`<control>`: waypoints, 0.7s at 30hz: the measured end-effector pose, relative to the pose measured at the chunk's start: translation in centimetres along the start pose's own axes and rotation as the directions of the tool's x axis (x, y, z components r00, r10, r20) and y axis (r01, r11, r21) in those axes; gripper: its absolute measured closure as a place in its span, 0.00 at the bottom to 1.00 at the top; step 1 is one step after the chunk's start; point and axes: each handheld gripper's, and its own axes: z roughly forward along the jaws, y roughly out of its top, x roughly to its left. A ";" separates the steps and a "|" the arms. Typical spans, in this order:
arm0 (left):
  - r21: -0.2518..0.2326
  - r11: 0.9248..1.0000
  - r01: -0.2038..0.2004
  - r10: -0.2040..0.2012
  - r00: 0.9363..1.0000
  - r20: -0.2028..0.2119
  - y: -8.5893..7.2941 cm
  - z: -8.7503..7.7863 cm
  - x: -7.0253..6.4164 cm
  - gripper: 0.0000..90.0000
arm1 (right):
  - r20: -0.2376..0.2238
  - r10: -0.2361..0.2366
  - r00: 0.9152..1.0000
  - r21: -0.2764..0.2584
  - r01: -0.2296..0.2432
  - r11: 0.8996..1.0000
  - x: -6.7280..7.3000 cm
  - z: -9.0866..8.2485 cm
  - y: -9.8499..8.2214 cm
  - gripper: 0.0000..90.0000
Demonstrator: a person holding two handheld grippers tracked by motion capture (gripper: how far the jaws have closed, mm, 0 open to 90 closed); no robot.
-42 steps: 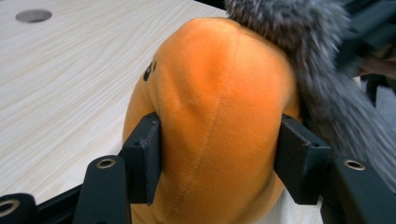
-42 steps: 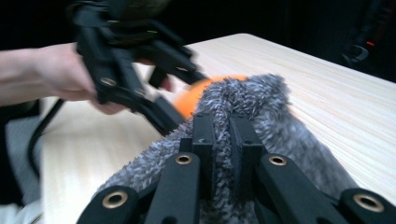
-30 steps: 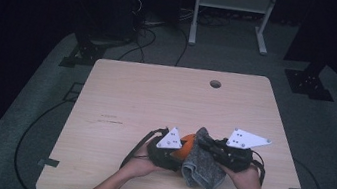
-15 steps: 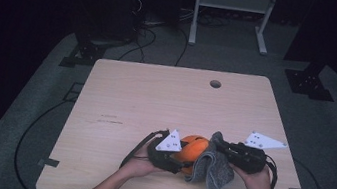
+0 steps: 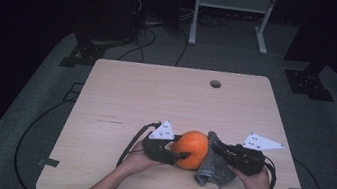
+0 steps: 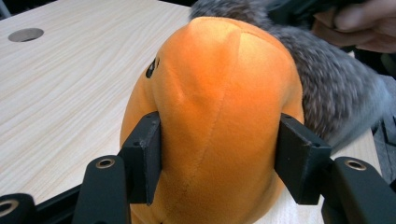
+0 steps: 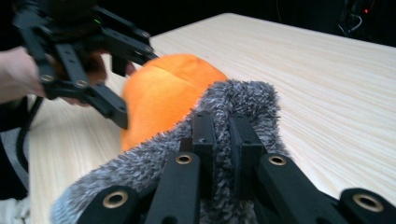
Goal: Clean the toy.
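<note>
An orange plush toy [image 5: 192, 148] rests near the front of the wooden table [image 5: 156, 97]. My left gripper [image 5: 181, 151] comes at it from the left, and in the left gripper view the pads [image 6: 149, 154] press into both sides of the plush [image 6: 219, 84]. A grey fuzzy cloth [image 5: 213, 169] hangs against the plush's right side. My right gripper [image 5: 215, 146] is shut on the cloth's upper edge; in the right gripper view its jaws [image 7: 223, 135] pinch the grey fur [image 7: 243, 98], with the plush [image 7: 163, 93] and the left gripper [image 7: 122, 95] beyond.
A round cable hole [image 5: 215, 84] sits in the tabletop at the back right. The table's front edge lies close behind both hands. Cables [image 5: 155, 32] and a white stand [image 5: 233, 3] are on the dark floor beyond the table.
The right gripper has drawn the grey cloth to the right and down, off the plush. Most of the orange plush now shows. The left gripper has stayed in place.
</note>
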 end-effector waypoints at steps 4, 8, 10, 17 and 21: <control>-0.009 1.000 -0.005 0.005 1.000 -0.006 0.1 0.4 -0.1 0.41 | -0.053 -0.049 0.997 -0.043 0.047 0.998 1.5 0.2 1.0 0.91; 0.018 0.997 -0.073 0.073 0.997 0.016 0.0 0.2 0.0 0.21 | -0.033 -0.064 0.997 -0.018 0.063 0.998 1.3 0.8 1.4 0.91; 0.036 0.997 -0.068 0.068 0.998 0.018 -0.4 0.2 0.5 0.22 | -0.006 -0.052 0.999 -0.015 0.052 0.999 0.7 0.6 1.4 0.91; 0.046 0.988 -0.149 0.149 0.989 -0.005 0.0 0.9 -0.7 0.46 | -0.007 -0.109 0.994 0.004 0.109 0.994 1.8 0.5 2.4 0.91; 0.086 0.964 -0.252 0.255 0.967 -0.024 0.5 1.3 -2.3 0.47 | -0.056 -0.178 0.982 0.024 0.179 0.983 3.6 1.7 3.9 0.92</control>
